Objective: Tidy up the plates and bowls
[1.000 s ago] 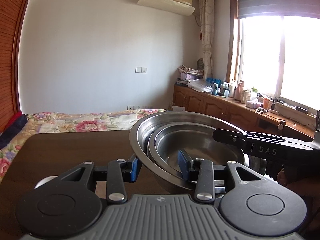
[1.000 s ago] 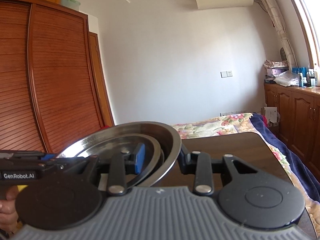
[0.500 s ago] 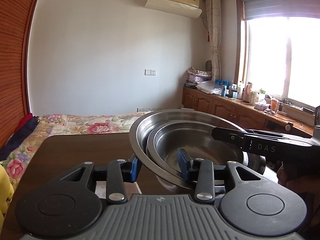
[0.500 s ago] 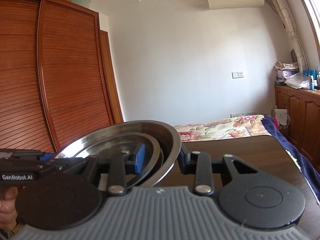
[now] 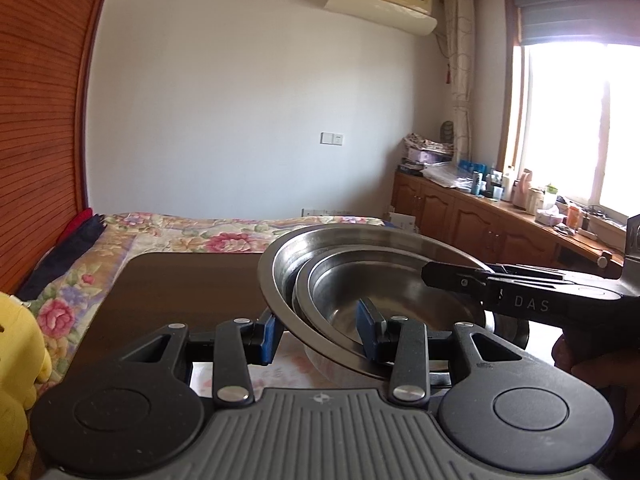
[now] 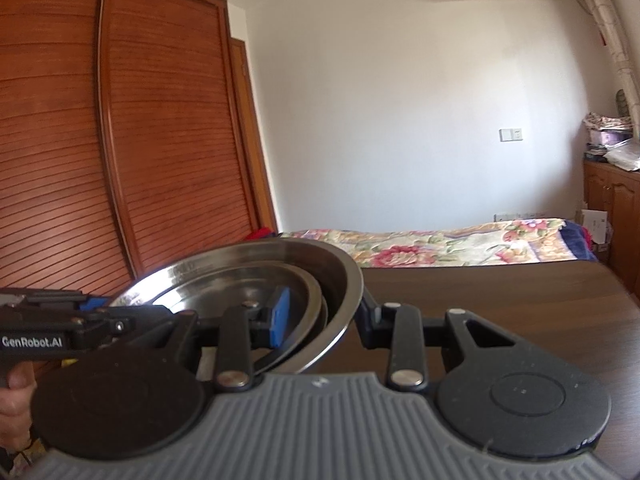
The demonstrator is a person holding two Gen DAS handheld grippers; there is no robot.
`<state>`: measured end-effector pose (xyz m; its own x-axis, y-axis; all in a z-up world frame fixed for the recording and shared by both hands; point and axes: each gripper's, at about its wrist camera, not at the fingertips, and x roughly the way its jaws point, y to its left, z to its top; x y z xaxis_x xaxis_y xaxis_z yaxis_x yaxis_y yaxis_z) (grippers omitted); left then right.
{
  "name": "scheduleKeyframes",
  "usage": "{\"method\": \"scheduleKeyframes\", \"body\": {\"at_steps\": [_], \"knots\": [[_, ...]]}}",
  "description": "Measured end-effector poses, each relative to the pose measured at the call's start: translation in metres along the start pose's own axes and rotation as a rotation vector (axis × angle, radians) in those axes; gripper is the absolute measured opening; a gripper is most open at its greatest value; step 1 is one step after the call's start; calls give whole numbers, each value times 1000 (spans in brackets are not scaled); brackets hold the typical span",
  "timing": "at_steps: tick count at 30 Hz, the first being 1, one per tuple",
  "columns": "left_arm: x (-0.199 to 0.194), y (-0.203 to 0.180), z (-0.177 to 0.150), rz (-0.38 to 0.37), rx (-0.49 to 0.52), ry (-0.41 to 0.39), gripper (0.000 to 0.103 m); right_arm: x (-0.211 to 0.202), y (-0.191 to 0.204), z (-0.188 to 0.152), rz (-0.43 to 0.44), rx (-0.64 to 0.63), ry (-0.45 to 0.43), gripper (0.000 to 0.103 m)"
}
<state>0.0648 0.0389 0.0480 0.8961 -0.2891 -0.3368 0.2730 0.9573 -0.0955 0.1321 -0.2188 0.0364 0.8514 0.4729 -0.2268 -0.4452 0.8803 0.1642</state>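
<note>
Each gripper has a grey ribbed base with two round black discs, one on each side. The left gripper (image 5: 316, 330) has black arms with shiny silver screws and blue pads (image 5: 267, 336) on its fingers. The right gripper (image 6: 322, 316) looks the same, with one blue pad (image 6: 279, 316) showing. White letters "DAS" mark the right gripper's side, and "GenRobot.AI" marks the left one's.

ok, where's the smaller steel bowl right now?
Nested inside the large steel bowl, the smaller steel bowl is held above the dark wooden table, between the left gripper and right gripper.
</note>
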Motion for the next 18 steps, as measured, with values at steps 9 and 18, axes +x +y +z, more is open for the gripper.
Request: {"method": "scheduleKeyframes", "body": {"at_steps": [9, 18], "knots": [[-2, 25, -4, 38, -17, 14, 42, 18, 18, -4, 54, -7, 42, 37], [-3, 45, -14, 57, -42, 39, 42, 31, 32, -9, 84, -24, 82, 37]]}}
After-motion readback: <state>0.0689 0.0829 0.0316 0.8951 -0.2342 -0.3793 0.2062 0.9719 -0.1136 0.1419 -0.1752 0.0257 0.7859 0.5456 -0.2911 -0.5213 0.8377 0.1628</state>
